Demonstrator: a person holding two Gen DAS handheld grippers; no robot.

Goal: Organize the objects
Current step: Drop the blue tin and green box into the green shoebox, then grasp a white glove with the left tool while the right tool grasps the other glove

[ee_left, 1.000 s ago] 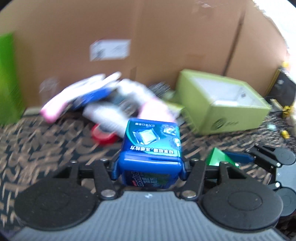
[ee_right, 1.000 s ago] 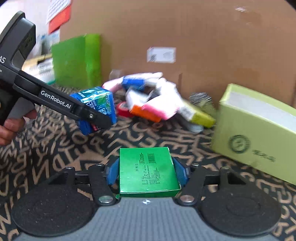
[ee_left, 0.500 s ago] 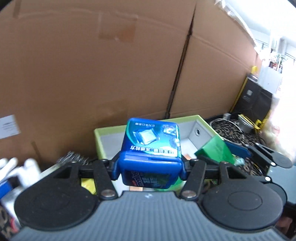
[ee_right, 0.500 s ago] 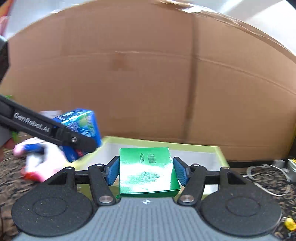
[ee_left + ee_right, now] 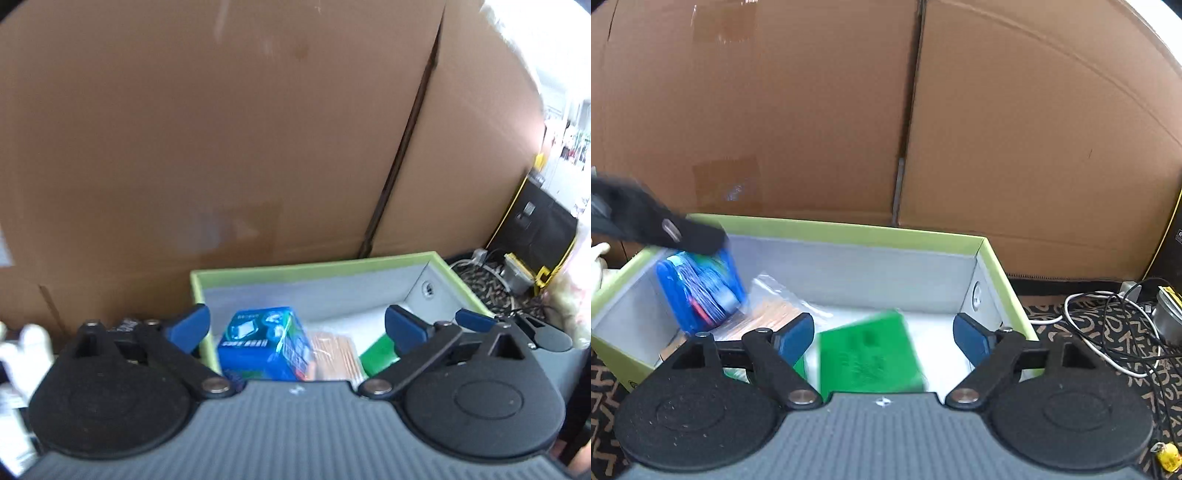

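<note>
Left wrist view: left gripper (image 5: 297, 325), jaws spread wide, nothing held. Blue packet (image 5: 267, 349) sits between and just beyond the jaws, apart from both pads, inside the green storage box (image 5: 314, 266). Bundle of tan sticks (image 5: 334, 354) lies just beside the packet, toward the right-hand jaw. Green carton (image 5: 378, 353) shows partly behind the right-hand jaw, also in the box. Cardboard wall (image 5: 221, 129) stands behind the box.

Right wrist view: right gripper (image 5: 884, 338), jaws spread wide, nothing held. Green carton (image 5: 868, 354), blurred, sits between the jaws, clear of both pads, over the white floor of the storage box (image 5: 849, 232). Blue packet (image 5: 701, 290), blurred, lies beyond the left-hand jaw against the box's left wall; whether it rests or is in the air cannot be told. Clear bag (image 5: 772, 295) with tan sticks lies beside the packet. Left gripper's finger (image 5: 657, 221) reaches over the box's left rim, above the packet. White cable (image 5: 1108, 325) lies on the patterned mat (image 5: 1089, 354), outside the box past the right-hand jaw.
</note>
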